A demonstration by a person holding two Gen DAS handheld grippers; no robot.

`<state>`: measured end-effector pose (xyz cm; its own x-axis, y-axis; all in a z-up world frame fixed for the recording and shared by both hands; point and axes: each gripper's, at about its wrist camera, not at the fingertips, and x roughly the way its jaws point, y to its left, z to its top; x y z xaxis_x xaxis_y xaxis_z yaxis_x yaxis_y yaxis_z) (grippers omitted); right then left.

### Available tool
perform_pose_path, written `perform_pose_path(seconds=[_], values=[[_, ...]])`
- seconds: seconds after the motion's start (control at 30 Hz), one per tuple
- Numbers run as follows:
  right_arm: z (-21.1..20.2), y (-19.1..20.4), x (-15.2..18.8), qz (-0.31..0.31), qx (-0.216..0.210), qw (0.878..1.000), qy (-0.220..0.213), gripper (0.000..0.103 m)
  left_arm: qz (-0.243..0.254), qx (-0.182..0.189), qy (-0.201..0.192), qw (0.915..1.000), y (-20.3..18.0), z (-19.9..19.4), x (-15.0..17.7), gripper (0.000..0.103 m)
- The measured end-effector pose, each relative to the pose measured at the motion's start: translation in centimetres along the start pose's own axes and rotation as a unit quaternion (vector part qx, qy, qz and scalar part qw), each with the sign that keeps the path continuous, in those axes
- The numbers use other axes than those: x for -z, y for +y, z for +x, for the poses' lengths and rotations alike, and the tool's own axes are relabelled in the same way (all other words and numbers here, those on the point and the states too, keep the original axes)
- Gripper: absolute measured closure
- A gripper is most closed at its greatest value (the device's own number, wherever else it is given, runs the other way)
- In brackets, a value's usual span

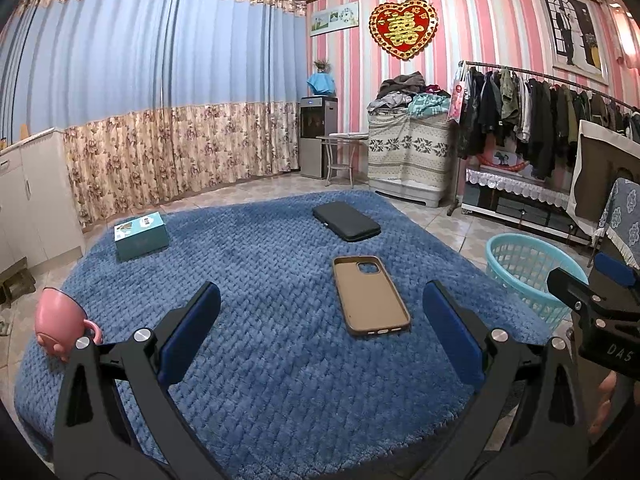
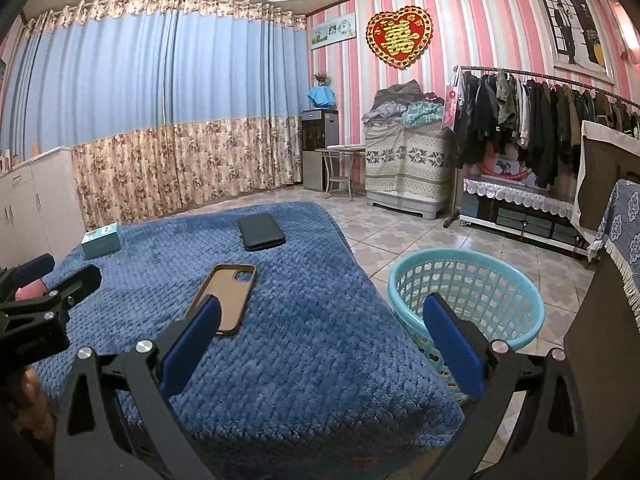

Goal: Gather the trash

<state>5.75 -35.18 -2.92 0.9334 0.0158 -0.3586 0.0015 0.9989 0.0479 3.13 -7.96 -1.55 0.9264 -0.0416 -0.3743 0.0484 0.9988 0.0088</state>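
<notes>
A turquoise mesh basket (image 2: 466, 300) stands on the tiled floor beside the blue blanket (image 2: 304, 344); some small items lie in its bottom. It also shows in the left wrist view (image 1: 528, 270). My right gripper (image 2: 320, 320) is open and empty, above the blanket's right edge next to the basket. My left gripper (image 1: 320, 308) is open and empty above the blanket, just short of a brown phone case (image 1: 370, 294). The phone case also shows in the right wrist view (image 2: 228, 296). No loose trash shows on the blanket.
On the blanket lie a black case (image 1: 346, 221), a teal box (image 1: 141, 236) and a pink cup (image 1: 60, 320) at the left edge. A clothes rack (image 2: 540, 120), a covered cabinet (image 2: 404, 160) and a white cupboard (image 1: 28, 196) line the room.
</notes>
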Motion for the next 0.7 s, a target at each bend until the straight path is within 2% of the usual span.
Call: perform_pose_path(seconds=[0.7], values=[[0.06,-0.03,0.08,-0.002,0.000,1.000,0.001,0.004,0.001,0.000,-0.002,1.0000,-0.03,-0.19,-0.11,0.005]])
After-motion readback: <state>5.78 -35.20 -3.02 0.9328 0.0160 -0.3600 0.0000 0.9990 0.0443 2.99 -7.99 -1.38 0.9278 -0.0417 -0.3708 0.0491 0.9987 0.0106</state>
